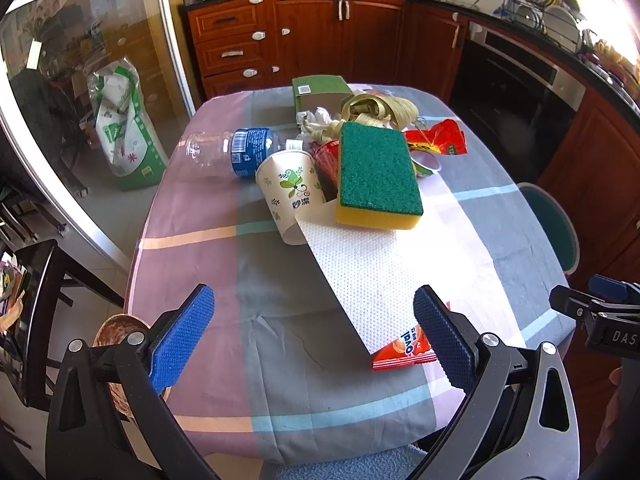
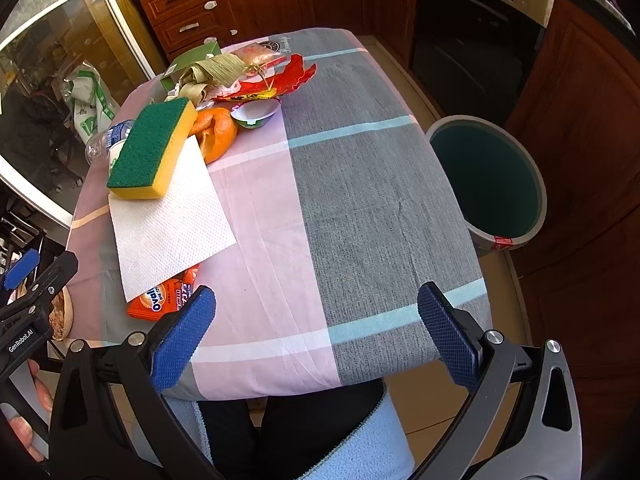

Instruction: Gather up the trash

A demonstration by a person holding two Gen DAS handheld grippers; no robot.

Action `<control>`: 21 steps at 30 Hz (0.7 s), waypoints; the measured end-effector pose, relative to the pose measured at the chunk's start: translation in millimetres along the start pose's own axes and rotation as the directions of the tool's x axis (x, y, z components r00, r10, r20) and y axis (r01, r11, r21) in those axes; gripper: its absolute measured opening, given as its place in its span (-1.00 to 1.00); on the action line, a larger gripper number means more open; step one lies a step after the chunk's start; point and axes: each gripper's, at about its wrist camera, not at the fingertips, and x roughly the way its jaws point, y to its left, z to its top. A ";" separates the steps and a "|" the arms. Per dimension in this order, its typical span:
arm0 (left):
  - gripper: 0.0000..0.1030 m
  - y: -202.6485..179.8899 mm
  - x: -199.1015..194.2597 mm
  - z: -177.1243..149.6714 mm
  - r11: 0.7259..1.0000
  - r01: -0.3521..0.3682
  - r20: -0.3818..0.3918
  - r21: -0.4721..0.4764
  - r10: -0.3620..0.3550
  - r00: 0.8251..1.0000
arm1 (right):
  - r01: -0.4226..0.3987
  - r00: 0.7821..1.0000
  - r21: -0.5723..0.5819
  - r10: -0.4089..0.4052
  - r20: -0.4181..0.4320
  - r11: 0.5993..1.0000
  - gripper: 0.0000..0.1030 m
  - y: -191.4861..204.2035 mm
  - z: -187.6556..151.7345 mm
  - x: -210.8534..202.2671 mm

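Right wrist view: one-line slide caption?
Open right claw hovers over the table's near edge; sponge on paper towel, bin beside the table.

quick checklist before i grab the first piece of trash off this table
1. Left gripper open, holding nothing: ok.
2. Right gripper open, holding nothing: ok.
3. Trash bin by the table's right side, mouth uncovered: ok.
4. Orange snack wrapper free to lift: not ok, paper towel covers part of it.
5. Paper towel free: not ok, sponge rests on its far end.
6. Bin holds room: cannot tell, its bottom is hidden.
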 end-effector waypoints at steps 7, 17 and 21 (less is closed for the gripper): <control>0.92 5.2 1.5 -0.7 1.000 0.000 -0.002 -0.014 0.000 1.000 | 0.007 1.000 0.002 -0.007 0.000 1.000 0.88 -0.1 -0.5 -0.3; 0.92 9.7 5.2 -1.8 1.000 0.000 -0.013 -0.026 0.000 1.000 | 0.015 1.000 0.003 -0.015 -0.010 1.000 0.88 1.3 -1.2 3.5; 0.92 12.1 8.0 -2.7 1.000 0.003 -0.020 -0.031 -0.004 1.000 | 0.015 1.000 0.003 -0.015 -0.018 1.000 0.88 2.0 -1.9 6.0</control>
